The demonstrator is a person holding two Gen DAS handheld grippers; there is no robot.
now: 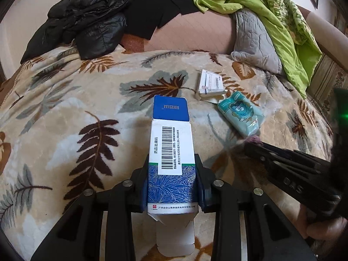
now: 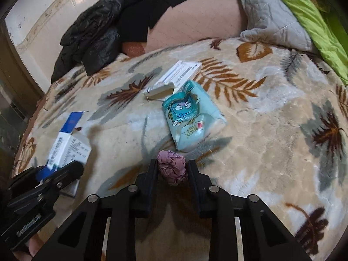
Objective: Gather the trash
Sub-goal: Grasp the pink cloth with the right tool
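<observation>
My left gripper [image 1: 173, 163] is shut on a blue and white medicine box [image 1: 171, 150] with open end flaps, held over the leaf-patterned blanket [image 1: 65, 113]. The box also shows at the left of the right wrist view [image 2: 67, 143]. My right gripper [image 2: 171, 163] is shut on a crumpled pink paper ball [image 2: 171, 168]; it shows at the right of the left wrist view [image 1: 253, 140]. A teal tissue pack [image 2: 191, 117] [image 1: 241, 113] and a white box [image 2: 176, 76] [image 1: 211, 84] lie on the blanket beyond.
A black jacket [image 1: 87, 21] lies at the back left of the bed. A grey pillow [image 1: 256, 41] and a green quilt [image 1: 282, 26] lie at the back right. A white wall [image 2: 43, 17] runs behind on the left.
</observation>
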